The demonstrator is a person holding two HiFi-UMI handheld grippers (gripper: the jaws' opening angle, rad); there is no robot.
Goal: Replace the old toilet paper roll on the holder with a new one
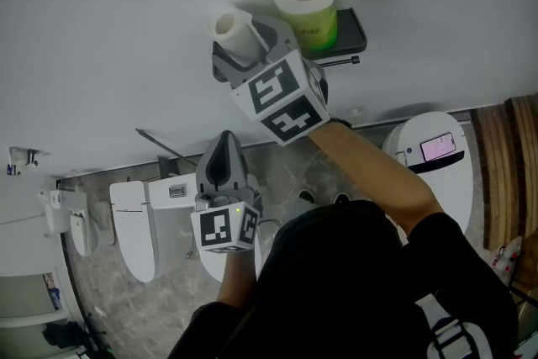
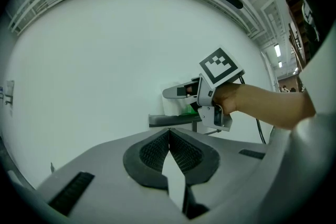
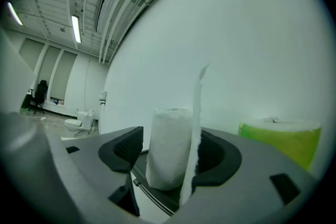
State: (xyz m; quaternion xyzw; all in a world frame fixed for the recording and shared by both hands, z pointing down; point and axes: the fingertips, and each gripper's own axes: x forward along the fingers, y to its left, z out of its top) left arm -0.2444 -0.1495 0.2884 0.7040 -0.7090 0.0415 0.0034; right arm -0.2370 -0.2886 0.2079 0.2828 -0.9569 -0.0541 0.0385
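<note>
Closest to the lens, a person's black-clad shoulder [image 1: 361,282] is seen from above, with both arms stretched toward a plain white wall [image 1: 101,29]. Held lower and well short of the wall, the left claw [image 1: 224,139] is shut, its ribbed pads [image 2: 152,152] pressed tip to tip in the left gripper view.

Higher up, the right claw [image 1: 244,42] is held level at a dark wall-mounted holder shelf [image 1: 351,29]. Its jaws are set either side of a thin, nearly spent white toilet paper roll [image 1: 234,28], which stands on end with its cardboard core upward. In the right gripper view a sliver of wall is visible between this roll and the pad at picture left, so the jaws are read as parted around it rather than clamped. A loose torn strip of paper [image 3: 197,113] hangs before the other pad, where contact cannot be judged.

Just beside the right claw, a full roll in bright green wrapping [image 1: 307,8] is stood on end on the shelf. A thin metal bar [image 1: 340,61] is seen just below the shelf. A white toilet [image 1: 134,231] is visible on the grey floor [image 1: 109,298].
</note>
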